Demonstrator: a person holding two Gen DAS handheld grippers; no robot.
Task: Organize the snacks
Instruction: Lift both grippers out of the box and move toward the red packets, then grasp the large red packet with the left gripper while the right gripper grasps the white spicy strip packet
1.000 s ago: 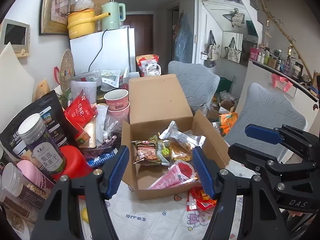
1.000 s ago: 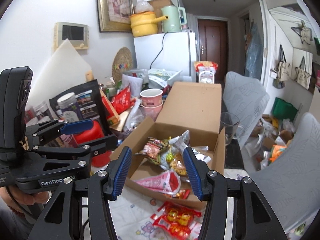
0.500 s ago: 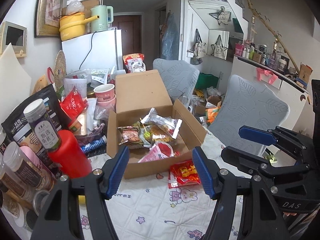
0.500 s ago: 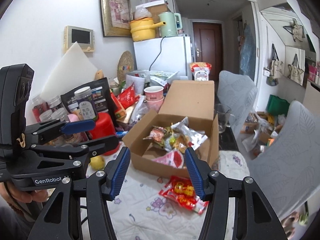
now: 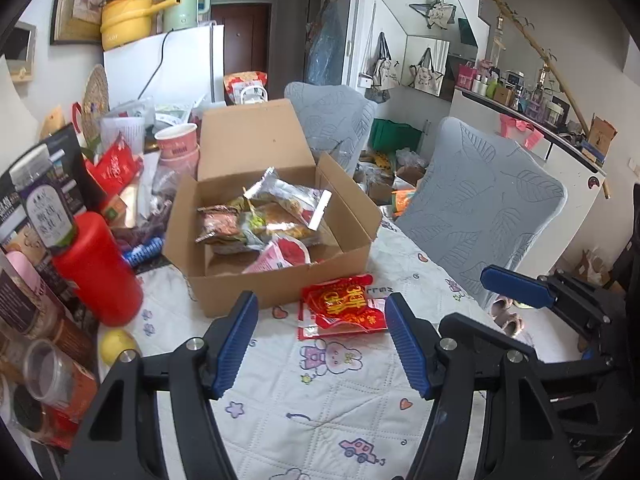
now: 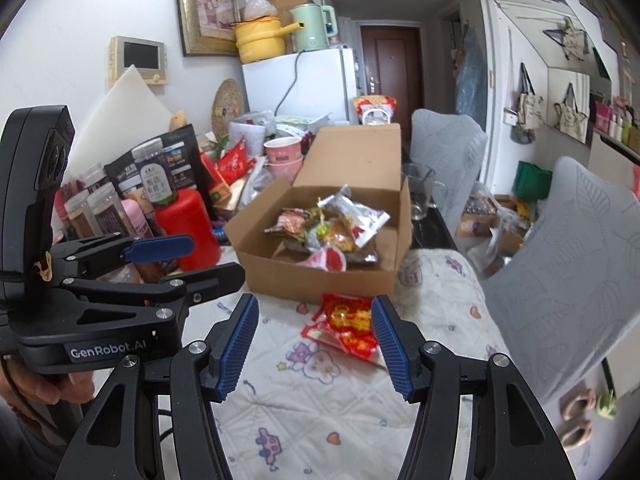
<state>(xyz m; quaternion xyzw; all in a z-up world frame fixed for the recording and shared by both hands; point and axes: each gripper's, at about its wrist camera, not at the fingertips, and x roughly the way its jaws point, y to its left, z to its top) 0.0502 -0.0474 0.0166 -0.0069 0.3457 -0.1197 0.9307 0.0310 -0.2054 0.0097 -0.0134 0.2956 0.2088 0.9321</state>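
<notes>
The box (image 5: pixel 280 280) is matt brown cardboard. The packets (image 5: pixel 280 204) inside it are crinkled foil and glossy plastic — the red packet (image 5: pixel 344 308) shines too. The tablecloth (image 5: pixel 320 400) is quilted cloth, printed and matt; the red canister (image 5: pixel 100 272) is smooth plastic.

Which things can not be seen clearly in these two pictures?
- Snacks low in the cardboard box: both views, covered by upper packets and the front wall.
- Red packets on the table: print too small to read.
- Jars at the left edge: left wrist view, blurred and cut off.
- Glass cup: right wrist view, partly behind the box.
</notes>
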